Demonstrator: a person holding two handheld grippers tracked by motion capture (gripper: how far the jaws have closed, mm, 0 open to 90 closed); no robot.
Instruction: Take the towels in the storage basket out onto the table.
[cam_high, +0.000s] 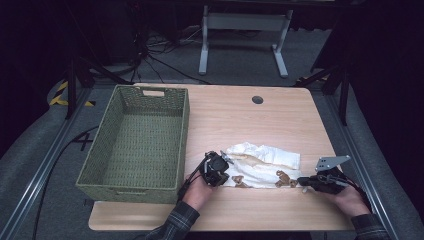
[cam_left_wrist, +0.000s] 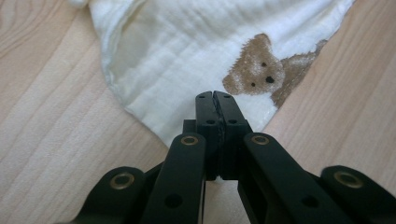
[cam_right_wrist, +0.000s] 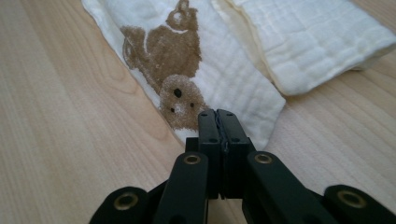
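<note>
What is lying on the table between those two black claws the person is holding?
The white cloth printed with brown bears stretches between the left claw and the right claw; the high view shows it, each claw shut at one of its ends.

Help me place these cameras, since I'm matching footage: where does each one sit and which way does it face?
High view: above the person's side, looking forward and down on the table, wicker basket and cloth; both forearms and hands show.
Left gripper view: rides the left tongs, looking along the shut black jaws at the cloth's corner with a bear print.
Right gripper view: rides the right tongs, jaws shut, facing the cloth's other corner and its bear print.
All three views share the cloth and the wooden tabletop.
</note>
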